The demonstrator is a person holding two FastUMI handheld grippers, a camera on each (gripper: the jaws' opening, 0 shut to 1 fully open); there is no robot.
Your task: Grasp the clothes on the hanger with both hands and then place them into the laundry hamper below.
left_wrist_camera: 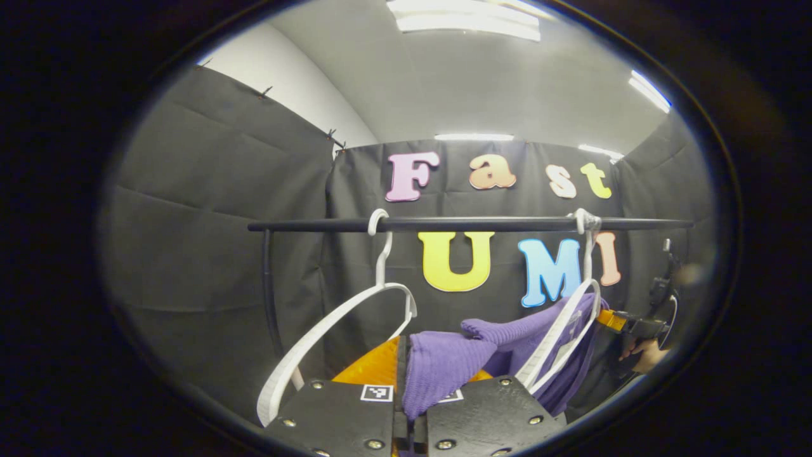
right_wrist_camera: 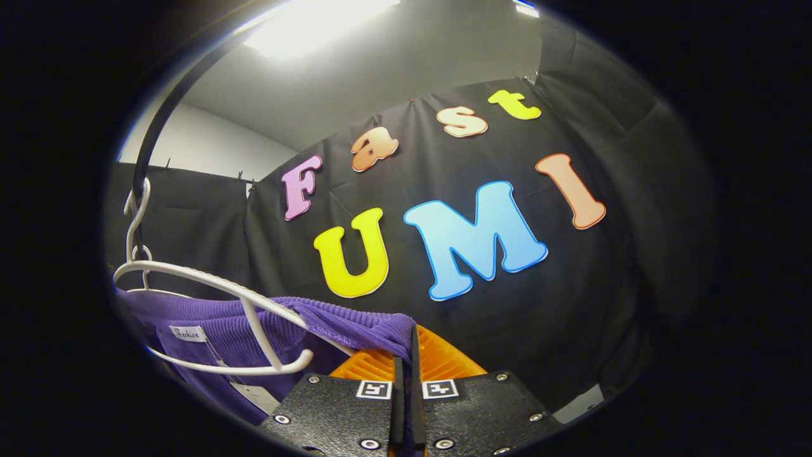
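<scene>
Left gripper view: left gripper [left_wrist_camera: 409, 406] clamps purple sweater [left_wrist_camera: 444, 365] between its fingers; right gripper [right_wrist_camera: 406, 381] pinches its shoulder beside the hanger [right_wrist_camera: 209, 285]. Grasp step done; next, slide it off, lower toward hamper.

We see a purple sweater [left_wrist_camera: 444, 365] of ribbed knit cloth, soft and matt, pinched between the left gripper [left_wrist_camera: 409, 381] fingers. Above it hang two white hangers [left_wrist_camera: 336, 330] of smooth, slightly glossy plastic on a matt black rail [left_wrist_camera: 469, 224]. Behind the rail, the wall [left_wrist_camera: 209, 254] is creased matt black cloth.
</scene>
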